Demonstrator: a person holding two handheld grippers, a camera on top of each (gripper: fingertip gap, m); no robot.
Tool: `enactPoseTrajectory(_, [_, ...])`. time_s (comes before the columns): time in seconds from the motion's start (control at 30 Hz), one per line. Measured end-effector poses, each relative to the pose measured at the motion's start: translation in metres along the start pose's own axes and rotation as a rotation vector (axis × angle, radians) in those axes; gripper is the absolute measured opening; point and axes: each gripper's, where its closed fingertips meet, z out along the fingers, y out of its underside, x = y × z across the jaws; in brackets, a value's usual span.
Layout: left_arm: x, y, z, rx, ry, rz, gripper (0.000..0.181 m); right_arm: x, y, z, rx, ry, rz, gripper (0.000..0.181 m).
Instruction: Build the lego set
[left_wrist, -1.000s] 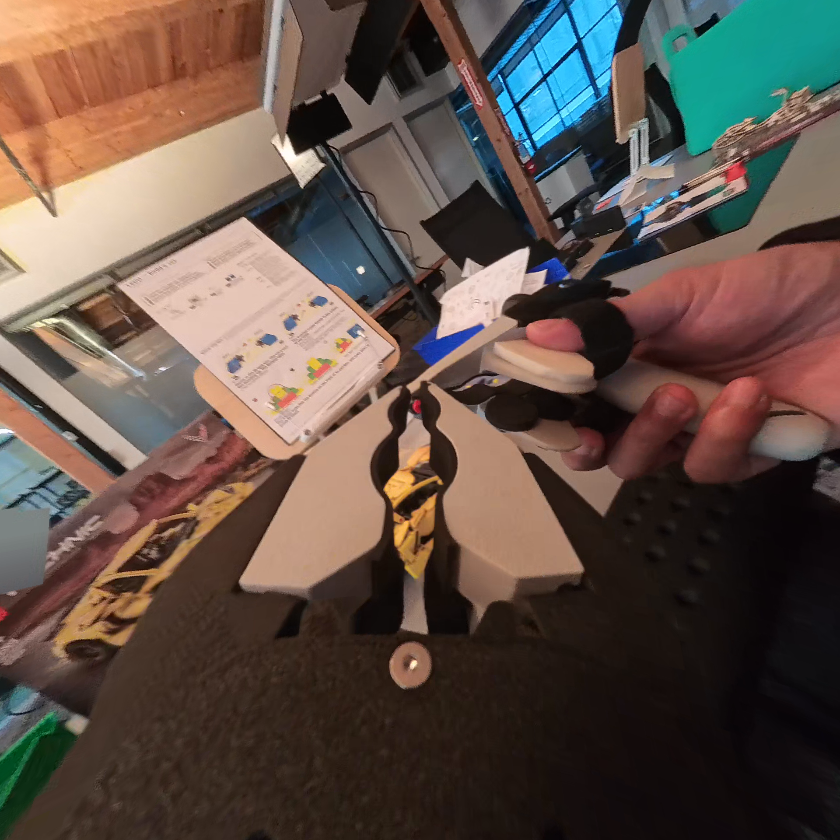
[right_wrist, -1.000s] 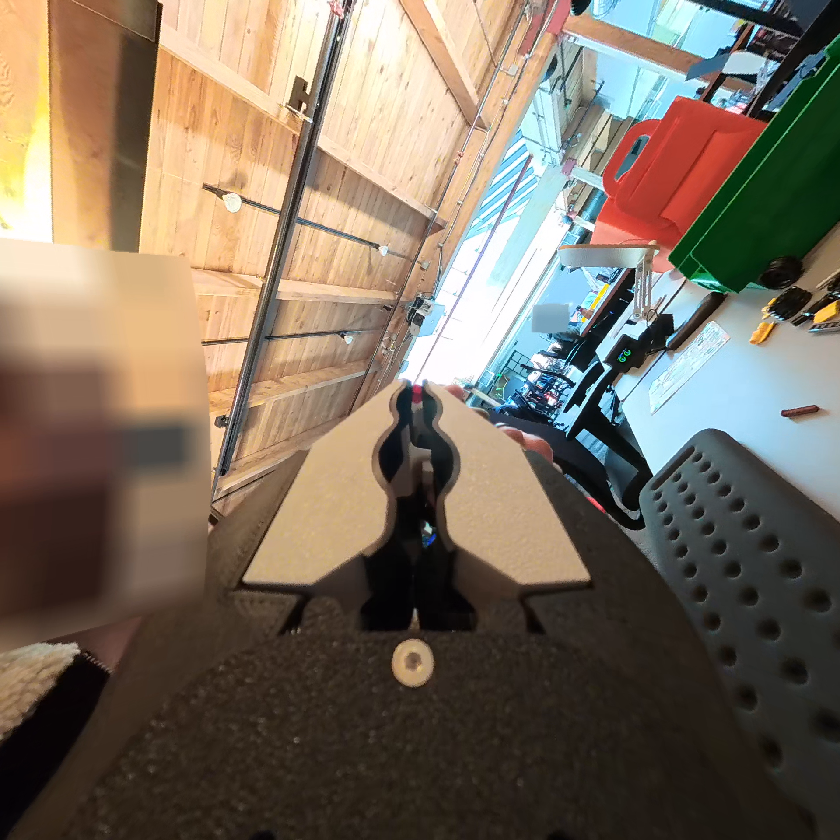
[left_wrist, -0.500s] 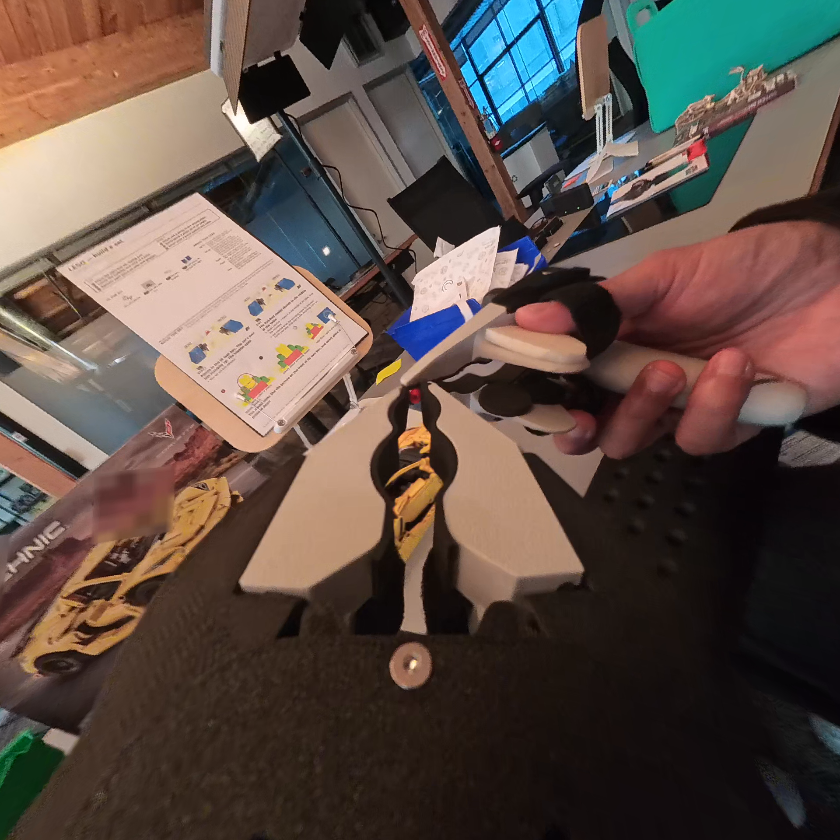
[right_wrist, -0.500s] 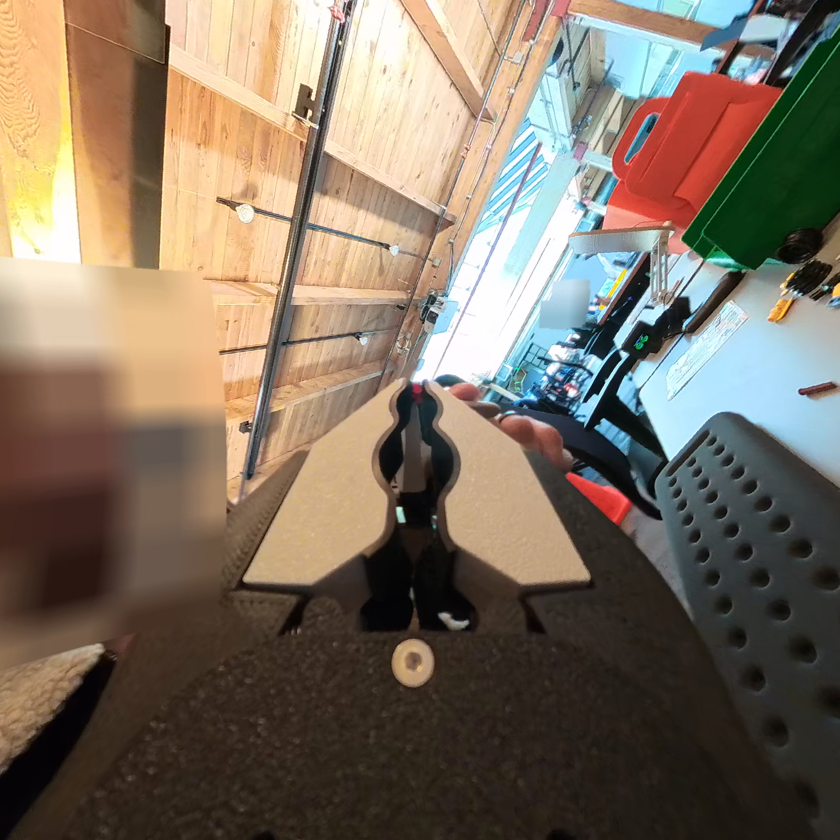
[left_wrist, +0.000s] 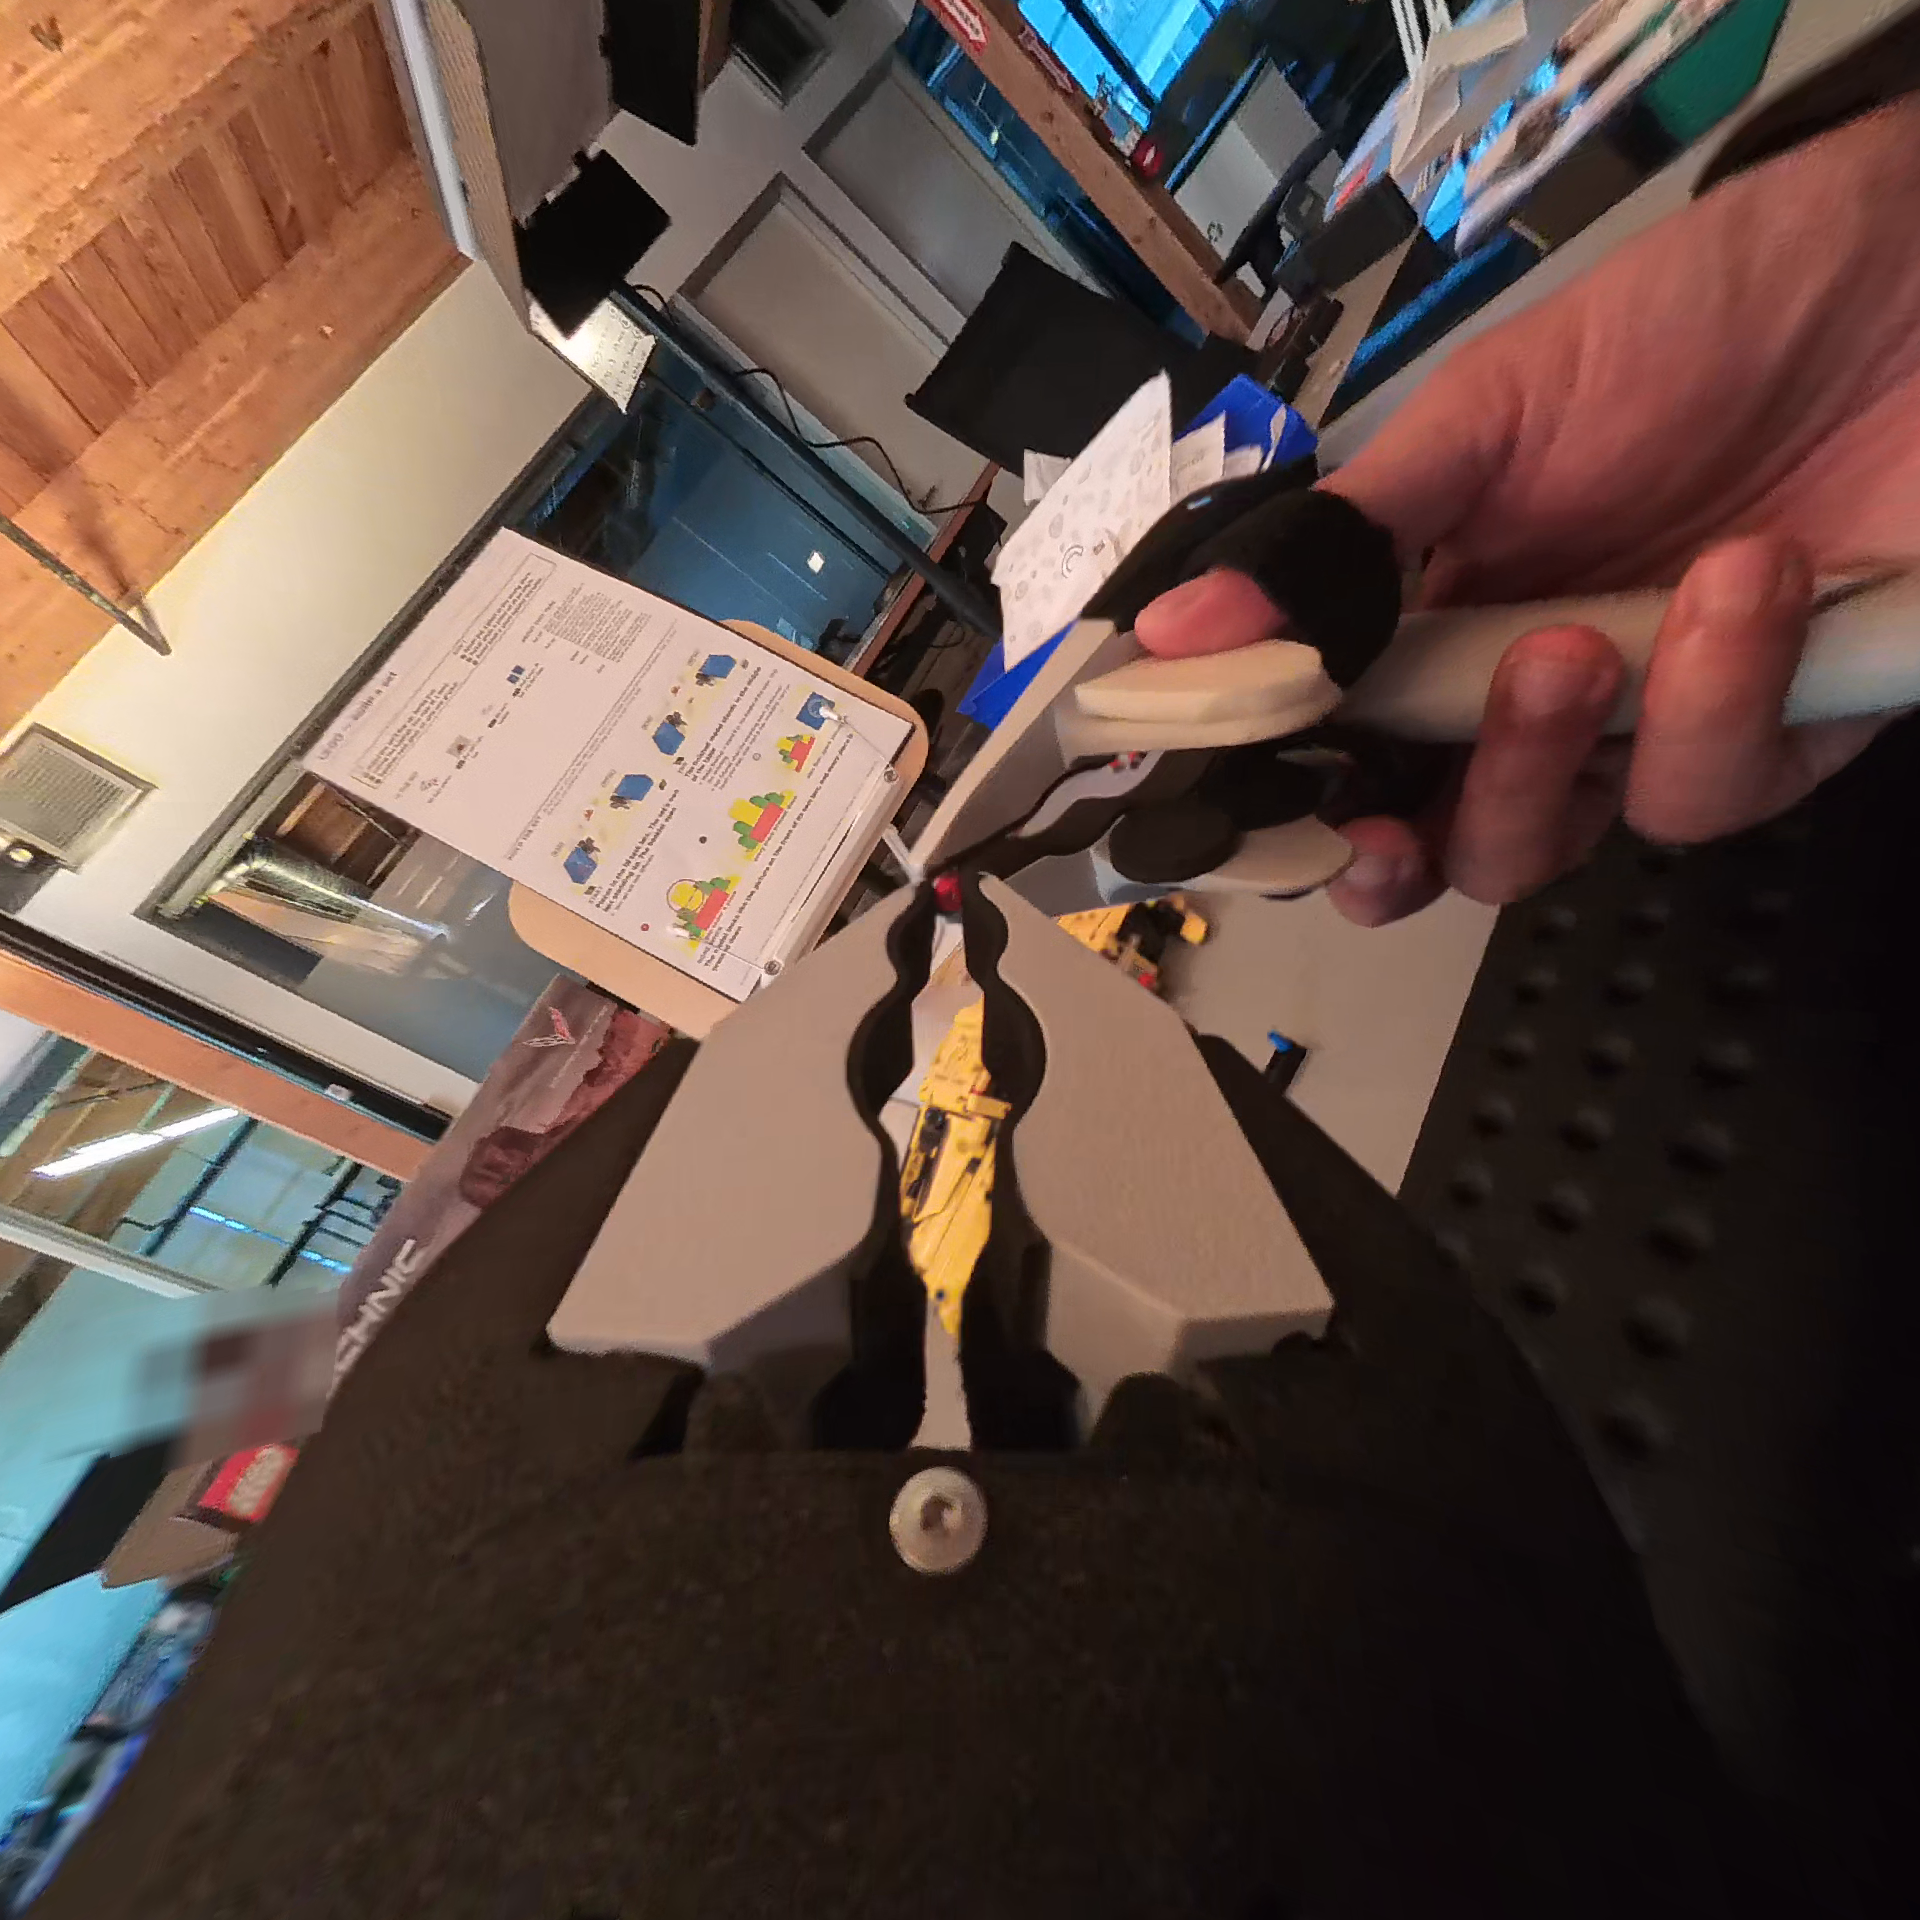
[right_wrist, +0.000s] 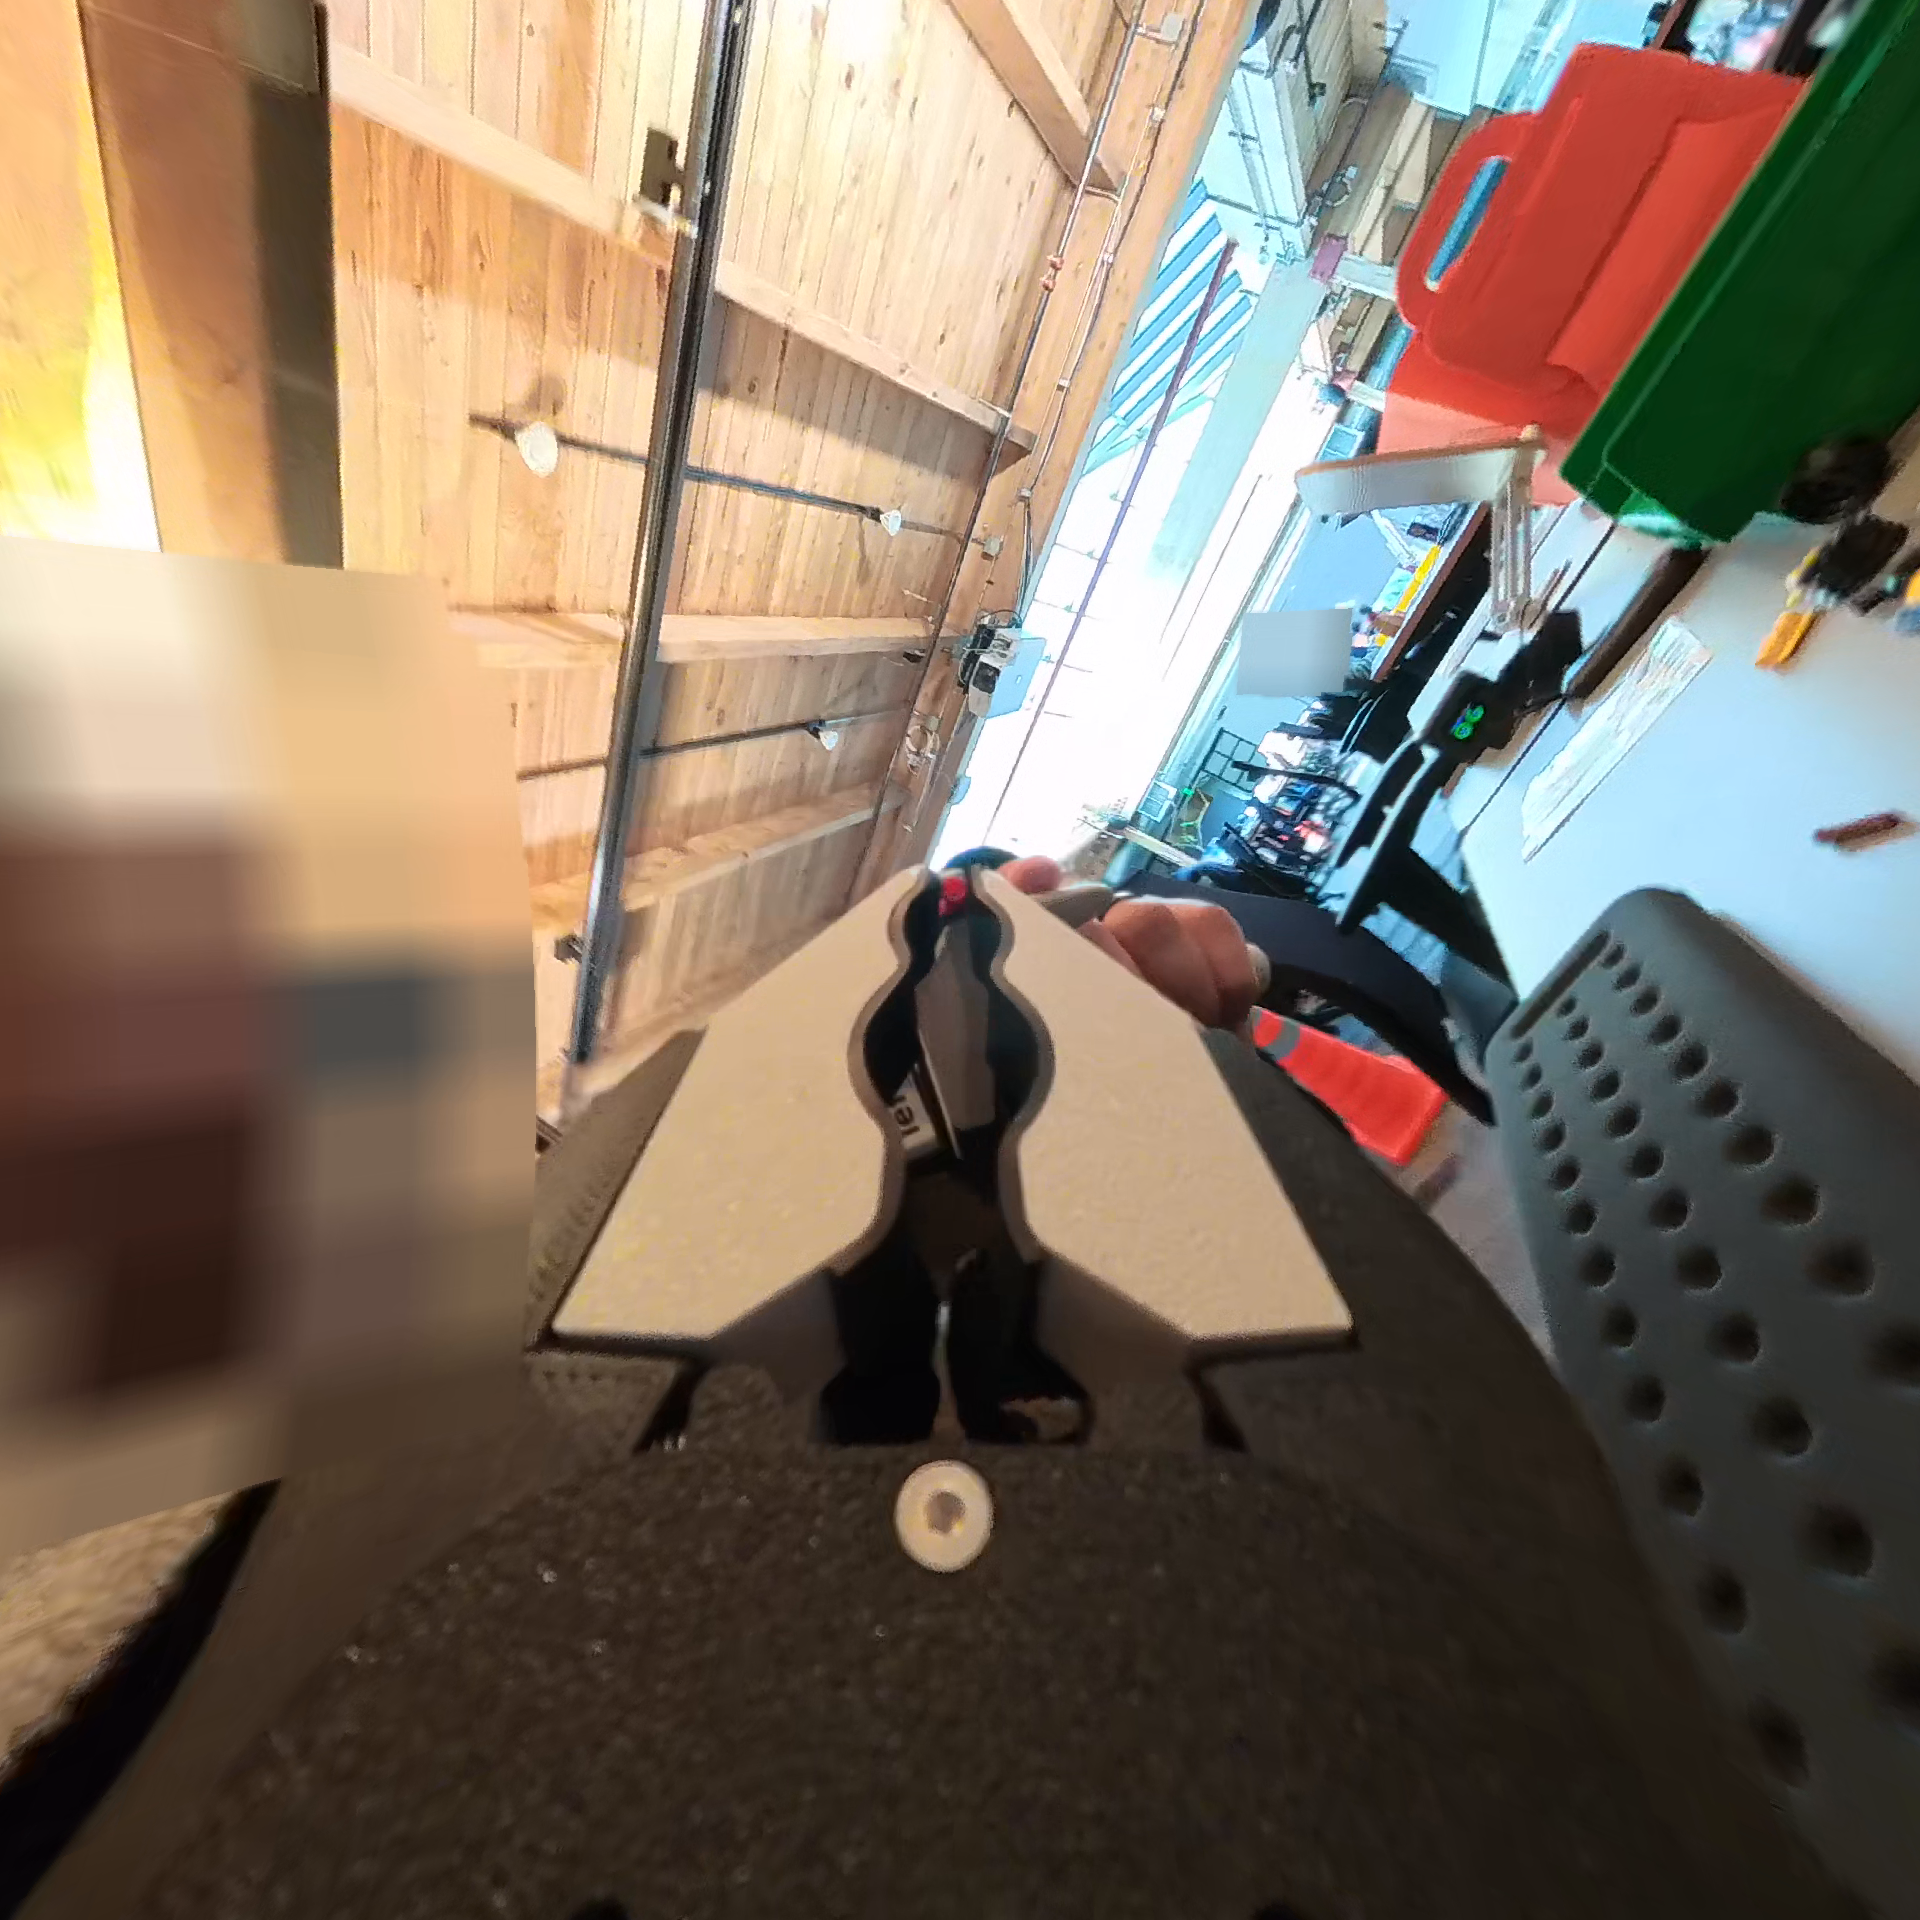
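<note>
My left gripper (left_wrist: 940, 894) is shut, its tips pinching a small red piece (left_wrist: 945, 889). My right gripper (left_wrist: 928, 869), held by a hand (left_wrist: 1621, 468), comes in from the right and meets it tip to tip. In the right wrist view my right gripper (right_wrist: 951, 883) is shut on the small red piece (right_wrist: 951, 891), with the left gripper's fingers (right_wrist: 956, 1039) and the hand (right_wrist: 1174, 951) holding it just beyond. Whether it is one shared piece I cannot tell. A yellow lego car (left_wrist: 951, 1174) lies on the table (left_wrist: 1361, 997) behind the left fingers.
An instruction sheet on a stand (left_wrist: 623, 769) stands behind the tips. A lego box with a yellow car picture (left_wrist: 488, 1153) lies at left. A small blue part (left_wrist: 1283, 1044) is on the table. A green bin (right_wrist: 1766, 312), a red case (right_wrist: 1558, 229) and loose parts (right_wrist: 1860, 831) show at right. Only a small space, under 4 cm, lies between the two pairs of fingers.
Both grippers stay tip to tip and shut on the red piece. Both views have swung: the instruction sheet and yellow car have shifted across the left view, and the hand looms larger.
</note>
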Motion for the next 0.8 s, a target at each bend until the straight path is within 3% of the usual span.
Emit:
enactPoseTrajectory(0.2, [-0.008,-0.011,-0.009,0.141,0.096,-0.298,0.004,-0.015,-0.004,-0.005,-0.112,0.072,-0.314,0.017])
enactPoseTrajectory(0.33, [-0.002,-0.015,-0.013,0.179,0.109,-0.215,0.005,-0.014,0.009,-0.006,-0.221,0.077,-0.265,0.015])
enactPoseTrajectory(0.6, [0.002,-0.018,-0.012,0.187,0.105,-0.172,0.005,-0.013,0.021,-0.003,-0.256,0.022,-0.163,0.004])
enactPoseTrajectory(0.8, [0.003,-0.018,-0.013,0.184,0.092,-0.119,0.004,-0.015,0.02,-0.003,-0.249,0.01,-0.142,0.006])
